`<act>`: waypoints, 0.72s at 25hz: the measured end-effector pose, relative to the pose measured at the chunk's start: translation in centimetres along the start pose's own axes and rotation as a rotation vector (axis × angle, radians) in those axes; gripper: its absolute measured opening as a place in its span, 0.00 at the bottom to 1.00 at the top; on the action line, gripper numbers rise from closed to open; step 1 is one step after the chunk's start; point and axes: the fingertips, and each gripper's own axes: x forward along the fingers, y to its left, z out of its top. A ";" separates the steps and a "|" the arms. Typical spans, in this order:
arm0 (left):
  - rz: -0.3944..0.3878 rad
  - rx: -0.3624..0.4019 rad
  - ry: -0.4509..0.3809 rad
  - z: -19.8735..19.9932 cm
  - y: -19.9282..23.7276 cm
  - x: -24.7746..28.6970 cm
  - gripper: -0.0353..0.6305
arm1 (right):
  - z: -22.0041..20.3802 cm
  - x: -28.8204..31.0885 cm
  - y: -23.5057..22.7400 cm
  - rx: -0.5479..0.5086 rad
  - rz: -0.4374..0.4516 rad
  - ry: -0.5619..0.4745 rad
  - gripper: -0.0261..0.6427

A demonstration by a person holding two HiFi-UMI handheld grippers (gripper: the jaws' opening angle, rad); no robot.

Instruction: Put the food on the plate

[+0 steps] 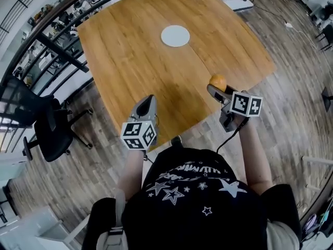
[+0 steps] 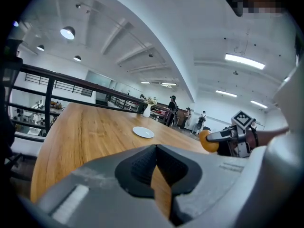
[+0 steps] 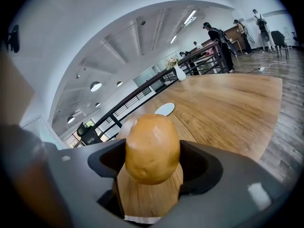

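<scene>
Well short of the plate (image 1: 175, 36), above the table's (image 1: 130, 61) near edge, the right gripper (image 1: 215, 89) clamps the food (image 1: 218, 80) across its middle. It's a smooth, potato-like lump, probably firm, light and apt to roll. The left gripper (image 1: 147, 103), also short of the plate, is closed and empty. Only wood lies between food and plate.

We count one table (image 1: 130, 61), one plate (image 1: 175, 36) at upper centre, one food piece (image 1: 217, 81), one chair (image 1: 49, 132) and two grippers (left gripper (image 1: 148, 102), right gripper (image 1: 215, 89))

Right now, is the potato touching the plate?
Apart. The head view shows the potato held in the right gripper, with a wide stretch of table between it and the plate.
</scene>
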 end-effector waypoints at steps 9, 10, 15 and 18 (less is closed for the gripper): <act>-0.019 -0.008 0.013 0.3 2.1 1.9 0.06 | 0.8 2.0 -1.2 -0.019 -0.046 0.034 0.56; -0.017 -0.010 0.013 0.4 2.3 2.1 0.06 | 1.2 2.3 -1.1 -0.022 -0.043 0.035 0.56; 0.019 -0.031 0.019 0.8 2.7 2.8 0.06 | 2.8 4.1 -1.0 -0.048 -0.016 0.079 0.56; 0.052 -0.032 0.010 1.0 2.8 3.0 0.06 | 3.5 5.5 -1.5 -0.062 0.009 0.106 0.56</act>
